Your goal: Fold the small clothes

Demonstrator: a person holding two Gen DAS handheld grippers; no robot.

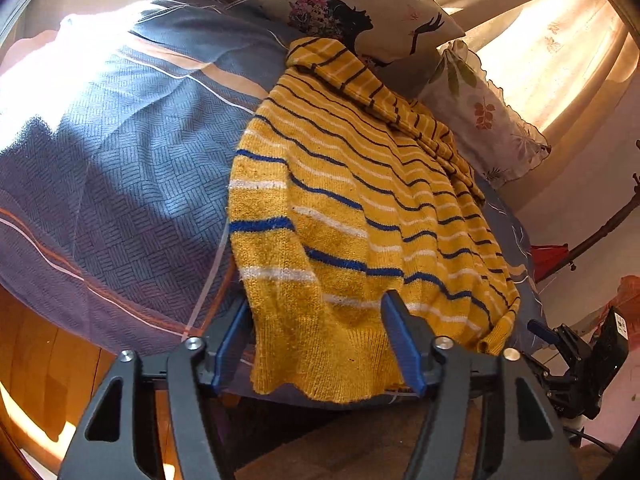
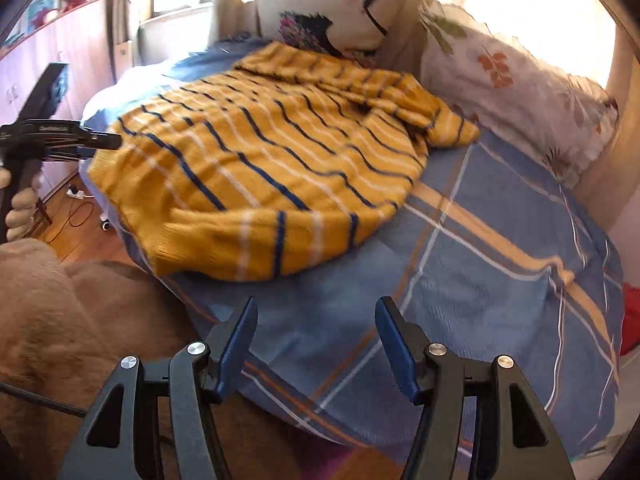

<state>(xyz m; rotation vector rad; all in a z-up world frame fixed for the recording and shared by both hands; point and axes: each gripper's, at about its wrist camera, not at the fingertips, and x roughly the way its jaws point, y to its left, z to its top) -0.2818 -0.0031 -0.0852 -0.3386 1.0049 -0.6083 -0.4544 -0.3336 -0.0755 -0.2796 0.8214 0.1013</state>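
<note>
A yellow knit sweater [image 1: 352,208] with blue and white stripes lies spread on the blue plaid bedspread [image 1: 112,152]. My left gripper [image 1: 316,312] is open, its two blue fingers wide apart on either side of the sweater's ribbed hem at the bed's edge. In the right wrist view the sweater [image 2: 256,160] lies at the bed's left, one sleeve folded across its near side. My right gripper [image 2: 316,320] is open and empty above bare bedspread [image 2: 480,280], short of the sweater. The left gripper [image 2: 96,142] shows at the sweater's left corner.
Two pillows stand at the head of the bed, one with a woman's silhouette [image 2: 332,8] and one with leaf print [image 2: 512,92]. A brown fleece blanket [image 2: 72,320] lies at the near left. Wooden floor [image 2: 76,232] and cabinets [image 2: 52,68] are left of the bed.
</note>
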